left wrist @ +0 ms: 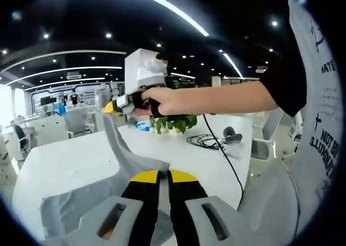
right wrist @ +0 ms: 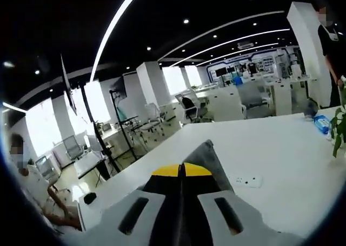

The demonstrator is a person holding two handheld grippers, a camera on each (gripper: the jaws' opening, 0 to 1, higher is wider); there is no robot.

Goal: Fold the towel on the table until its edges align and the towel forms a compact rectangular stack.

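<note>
A grey towel (left wrist: 128,155) rises in a taut strip from my left gripper (left wrist: 164,175) up to my right gripper (left wrist: 112,107), which a hand holds above the white table (left wrist: 65,159). The left gripper's yellow-tipped jaws are shut on the towel's near edge. More of the cloth hangs at the lower left (left wrist: 59,213). In the right gripper view, my right gripper (right wrist: 181,170) is shut on a corner of the towel (right wrist: 211,155), which pokes out past the tips over the table (right wrist: 270,148).
A green plant (left wrist: 175,121), a blue packet (left wrist: 143,126) and a coiled black cable (left wrist: 208,140) lie at the table's far side. A small white socket plate (right wrist: 246,180) rests on the table. Office chairs and desks stand beyond the table edges.
</note>
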